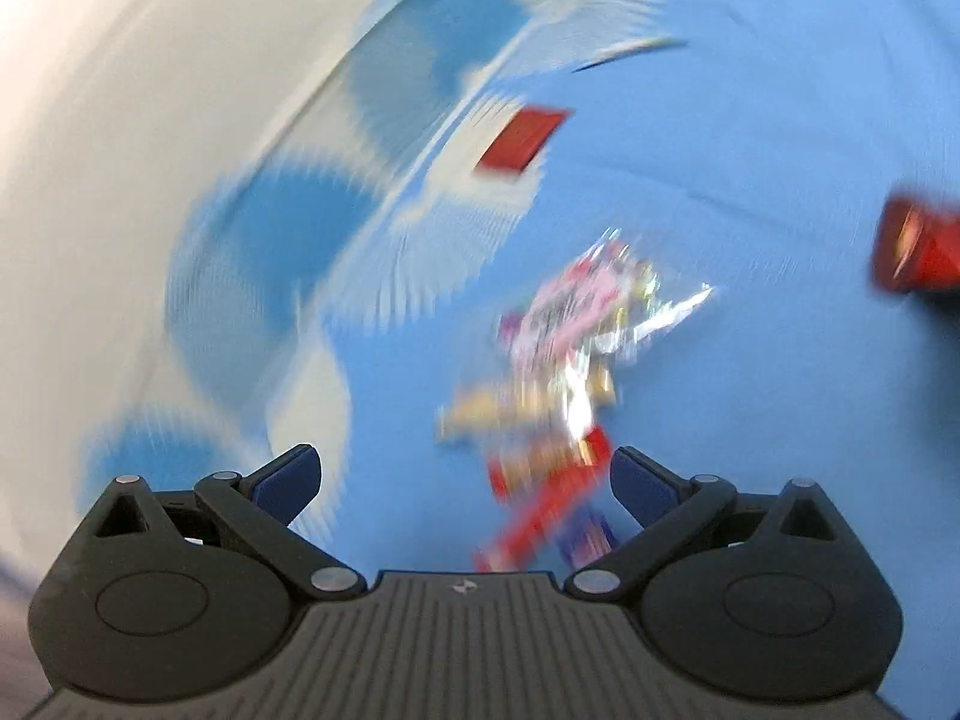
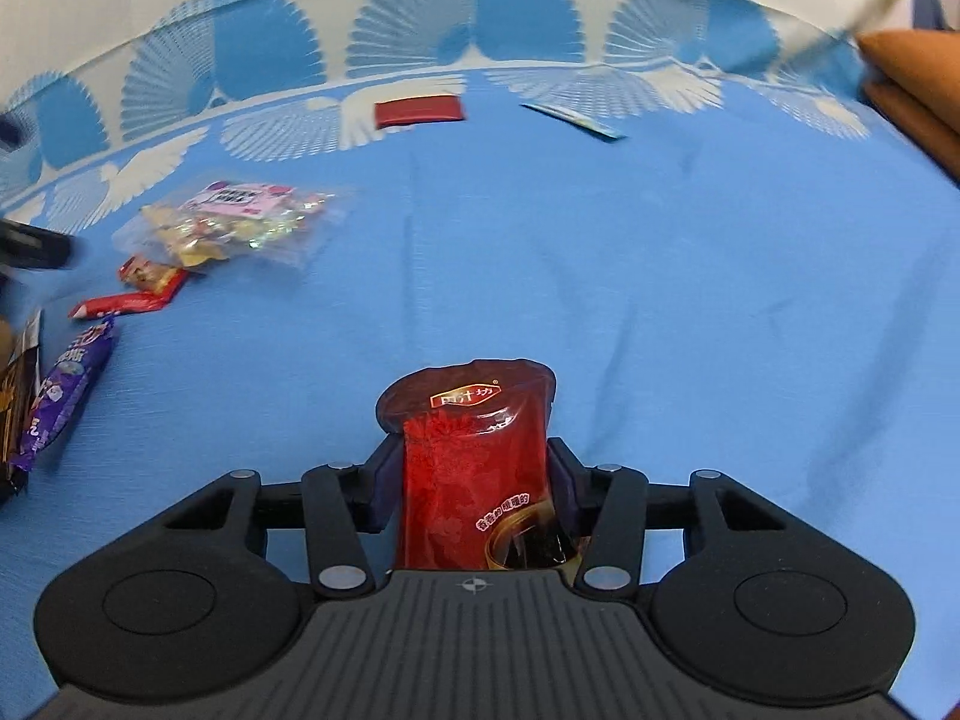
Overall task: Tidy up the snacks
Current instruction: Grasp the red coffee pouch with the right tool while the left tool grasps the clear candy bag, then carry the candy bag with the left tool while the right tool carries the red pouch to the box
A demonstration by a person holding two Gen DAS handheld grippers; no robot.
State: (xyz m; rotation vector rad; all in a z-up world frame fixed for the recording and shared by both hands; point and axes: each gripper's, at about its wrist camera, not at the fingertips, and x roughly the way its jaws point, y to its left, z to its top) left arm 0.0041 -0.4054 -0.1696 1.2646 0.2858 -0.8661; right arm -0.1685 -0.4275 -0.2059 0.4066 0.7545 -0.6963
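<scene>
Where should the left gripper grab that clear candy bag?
Grip the clear candy bag at its flat, empty right margin, coming from above: the middle bulges with loose candies, while that film lies thin on the cloth. The left gripper is open.

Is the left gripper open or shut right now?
Open. The left gripper has its fingers spread wide, only blue cloth and blurred snack packets ahead.
</scene>
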